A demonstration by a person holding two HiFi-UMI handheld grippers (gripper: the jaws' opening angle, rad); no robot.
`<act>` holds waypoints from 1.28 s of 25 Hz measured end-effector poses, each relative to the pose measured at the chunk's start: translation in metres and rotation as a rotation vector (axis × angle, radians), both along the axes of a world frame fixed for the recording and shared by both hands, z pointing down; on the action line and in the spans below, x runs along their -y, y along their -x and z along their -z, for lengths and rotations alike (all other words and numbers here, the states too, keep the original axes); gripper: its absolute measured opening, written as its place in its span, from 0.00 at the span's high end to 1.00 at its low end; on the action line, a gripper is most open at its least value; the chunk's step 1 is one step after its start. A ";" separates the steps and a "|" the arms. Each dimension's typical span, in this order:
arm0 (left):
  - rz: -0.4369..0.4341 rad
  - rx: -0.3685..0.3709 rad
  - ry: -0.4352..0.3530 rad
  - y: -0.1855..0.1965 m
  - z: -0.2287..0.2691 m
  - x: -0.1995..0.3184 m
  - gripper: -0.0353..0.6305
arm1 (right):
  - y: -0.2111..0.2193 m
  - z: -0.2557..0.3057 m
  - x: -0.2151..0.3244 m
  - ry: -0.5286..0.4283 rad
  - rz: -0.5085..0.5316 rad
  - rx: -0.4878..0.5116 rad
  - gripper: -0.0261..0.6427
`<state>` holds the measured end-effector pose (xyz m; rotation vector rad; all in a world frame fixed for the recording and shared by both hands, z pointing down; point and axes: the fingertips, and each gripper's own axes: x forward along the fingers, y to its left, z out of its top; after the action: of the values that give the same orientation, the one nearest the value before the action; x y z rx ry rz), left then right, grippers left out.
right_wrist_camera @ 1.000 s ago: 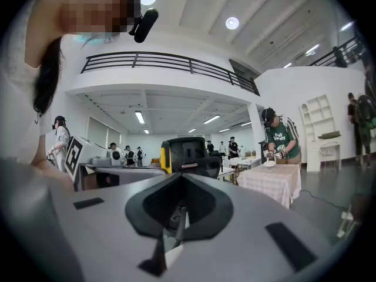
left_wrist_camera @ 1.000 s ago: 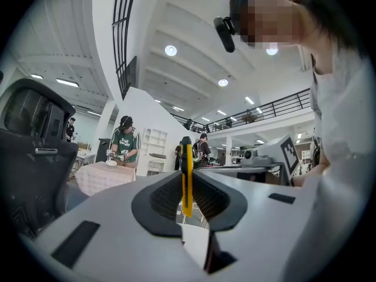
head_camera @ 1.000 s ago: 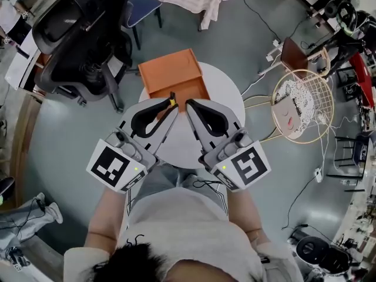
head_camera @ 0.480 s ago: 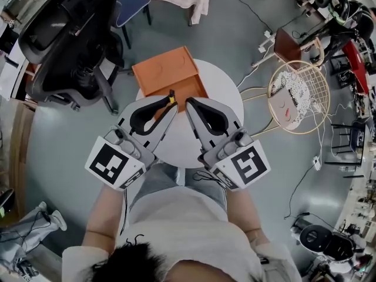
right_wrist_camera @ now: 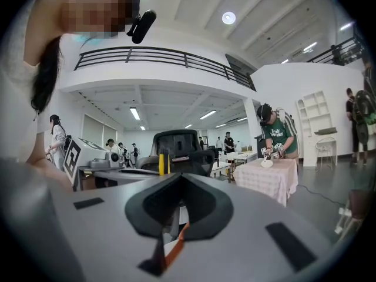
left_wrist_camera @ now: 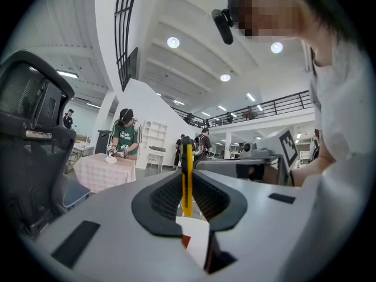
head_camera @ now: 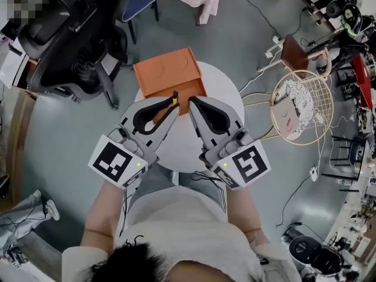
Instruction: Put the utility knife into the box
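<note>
Both tools are held side by side over the desk [head_camera: 220, 93], angled toward the box [head_camera: 167, 69]. The utility knife [left_wrist_camera: 187, 178] is pinched in the left gripper [head_camera: 172, 106] by the box's near edge; the right gripper [head_camera: 191, 101] is pressed together.

Round white table [head_camera: 226, 93], orange box [head_camera: 167, 72] on its far side, apparently overhanging the rim

1. utility knife [head_camera: 174, 99]: in the head view only its yellow end shows; the rest is hidden between the closed jaws of the left gripper [head_camera: 172, 106].
2. box [head_camera: 169, 74]: near edge covered by the tips of the left gripper and the right gripper [head_camera: 191, 103]; interior not readable.
3. table [head_camera: 226, 96]: middle and near part hidden under both grippers.
</note>
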<state>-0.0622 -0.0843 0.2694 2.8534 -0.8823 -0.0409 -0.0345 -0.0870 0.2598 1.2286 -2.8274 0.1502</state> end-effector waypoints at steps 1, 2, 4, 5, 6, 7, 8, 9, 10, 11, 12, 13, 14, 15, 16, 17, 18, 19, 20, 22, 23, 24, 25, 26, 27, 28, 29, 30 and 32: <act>0.007 0.006 0.004 -0.003 -0.002 0.003 0.87 | -0.003 -0.002 0.003 0.004 0.008 -0.001 0.95; 0.014 0.012 0.010 -0.007 -0.005 0.006 0.87 | -0.006 -0.003 0.007 0.008 0.015 -0.003 0.95; 0.030 0.024 0.023 -0.012 -0.013 0.014 0.87 | -0.011 -0.010 0.014 0.018 0.028 -0.007 0.95; 0.038 0.032 0.029 -0.014 -0.018 0.018 0.87 | -0.013 -0.014 0.018 0.024 0.033 -0.010 0.95; 0.047 0.043 0.033 -0.016 -0.023 0.022 0.87 | -0.016 -0.019 0.022 0.031 0.039 -0.013 0.95; 0.054 0.058 0.036 -0.019 -0.029 0.026 0.87 | -0.018 -0.024 0.026 0.039 0.045 -0.014 0.95; 0.060 0.076 0.041 -0.022 -0.034 0.029 0.87 | -0.021 -0.028 0.030 0.047 0.051 -0.013 0.95; 0.062 0.096 0.050 -0.026 -0.040 0.032 0.87 | -0.024 -0.031 0.033 0.055 0.056 -0.011 0.95; 0.062 0.115 0.063 -0.030 -0.047 0.034 0.87 | -0.027 -0.034 0.036 0.063 0.060 -0.008 0.95; 0.063 0.131 0.076 -0.033 -0.053 0.037 0.87 | -0.029 -0.038 0.039 0.071 0.062 -0.006 0.95; 0.064 0.145 0.087 -0.036 -0.060 0.040 0.87 | -0.032 -0.041 0.041 0.079 0.064 -0.004 0.95; 0.066 0.156 0.097 -0.039 -0.067 0.043 0.87 | -0.035 -0.045 0.044 0.088 0.065 -0.002 0.95; 0.068 0.168 0.106 -0.041 -0.074 0.046 0.87 | -0.037 -0.048 0.046 0.097 0.067 0.002 0.95; 0.069 0.179 0.114 -0.043 -0.082 0.049 0.87 | -0.039 -0.052 0.048 0.106 0.069 0.006 0.95; 0.071 0.190 0.123 -0.045 -0.088 0.051 0.87 | -0.040 -0.056 0.050 0.114 0.071 0.010 0.95; 0.072 0.201 0.133 -0.047 -0.095 0.054 0.87 | -0.042 -0.060 0.052 0.122 0.072 0.012 0.95; 0.074 0.210 0.143 -0.049 -0.102 0.056 0.87 | -0.044 -0.064 0.054 0.130 0.074 0.014 0.95; 0.077 0.220 0.152 -0.051 -0.108 0.059 0.87 | -0.046 -0.068 0.056 0.137 0.076 0.016 0.95; 0.080 0.231 0.157 -0.052 -0.115 0.062 0.87 | -0.047 -0.072 0.058 0.144 0.077 0.019 0.95; 0.086 0.254 0.164 -0.054 -0.127 0.066 0.87 | -0.050 -0.079 0.061 0.158 0.077 0.027 0.95; 0.088 0.264 0.171 -0.054 -0.133 0.068 0.87 | -0.051 -0.083 0.063 0.164 0.076 0.030 0.95; 0.090 0.274 0.180 -0.054 -0.139 0.069 0.87 | -0.052 -0.085 0.065 0.169 0.075 0.033 0.95; 0.093 0.284 0.189 -0.054 -0.144 0.071 0.87 | -0.053 -0.088 0.066 0.174 0.074 0.035 0.95; 0.096 0.295 0.198 -0.053 -0.150 0.072 0.87 | -0.054 -0.090 0.067 0.178 0.074 0.037 0.95; 0.098 0.306 0.207 -0.052 -0.156 0.073 0.87 | -0.054 -0.092 0.068 0.181 0.074 0.038 0.95; 0.101 0.317 0.216 -0.051 -0.162 0.073 0.87 | -0.054 -0.095 0.069 0.185 0.075 0.038 0.95; 0.103 0.328 0.226 -0.050 -0.167 0.074 0.87 | -0.053 -0.097 0.069 0.188 0.077 0.037 0.95; 0.105 0.339 0.236 -0.049 -0.173 0.074 0.87 | -0.052 -0.099 0.069 0.190 0.078 0.036 0.95; 0.107 0.362 0.256 -0.049 -0.184 0.075 0.87 | -0.051 -0.101 0.069 0.192 0.082 0.034 0.95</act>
<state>-0.0136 -0.1591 0.4536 2.6100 -1.0185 0.5505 0.0168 -0.1561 0.3611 1.0786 -2.8066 0.4315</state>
